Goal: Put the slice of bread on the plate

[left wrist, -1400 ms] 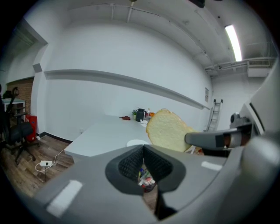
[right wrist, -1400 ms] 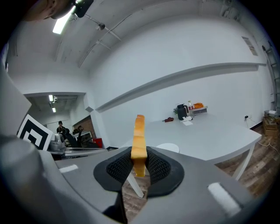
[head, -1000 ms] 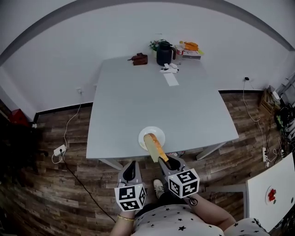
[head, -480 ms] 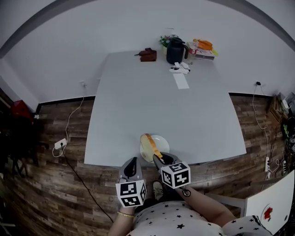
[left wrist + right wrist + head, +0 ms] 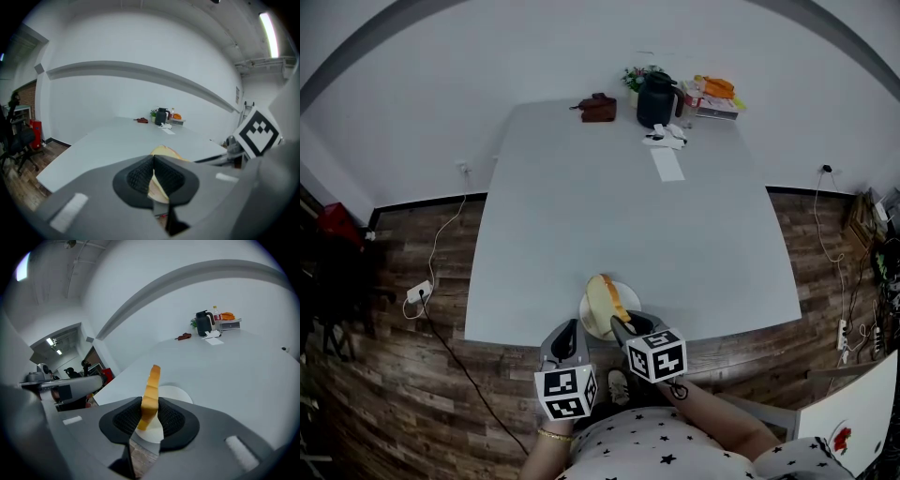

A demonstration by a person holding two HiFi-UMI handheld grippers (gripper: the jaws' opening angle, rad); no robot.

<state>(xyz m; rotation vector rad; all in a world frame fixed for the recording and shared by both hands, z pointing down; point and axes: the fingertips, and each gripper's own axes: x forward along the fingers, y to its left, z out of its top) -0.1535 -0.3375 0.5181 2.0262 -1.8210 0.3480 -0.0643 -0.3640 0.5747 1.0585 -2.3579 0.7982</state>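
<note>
A white plate (image 5: 630, 298) sits near the table's front edge. Standing on edge over it, tilted, is the slice of bread (image 5: 602, 300), tan-crusted, with its lower end between the pads of my right gripper (image 5: 621, 328). In the right gripper view the bread (image 5: 151, 390) rises out of the right gripper (image 5: 150, 416), with the plate (image 5: 176, 392) just beyond. These jaws are opening, though the pads still touch the bread. My left gripper (image 5: 569, 328) hangs just left of the plate, off the table's edge, shut on nothing. The left gripper (image 5: 153, 161) shows the bread (image 5: 166, 151) past its tips.
At the table's far end stand a dark kettle (image 5: 656, 98), a brown object (image 5: 598, 108), a stack of books with orange items (image 5: 712, 94) and a paper strip (image 5: 667, 164). A power strip (image 5: 420, 292) lies on the wooden floor. A white surface (image 5: 853, 422) stands at the lower right.
Both grippers have moved forward and down towards the table's front edge. The bread has gone from the plate's near rim to over the plate.
</note>
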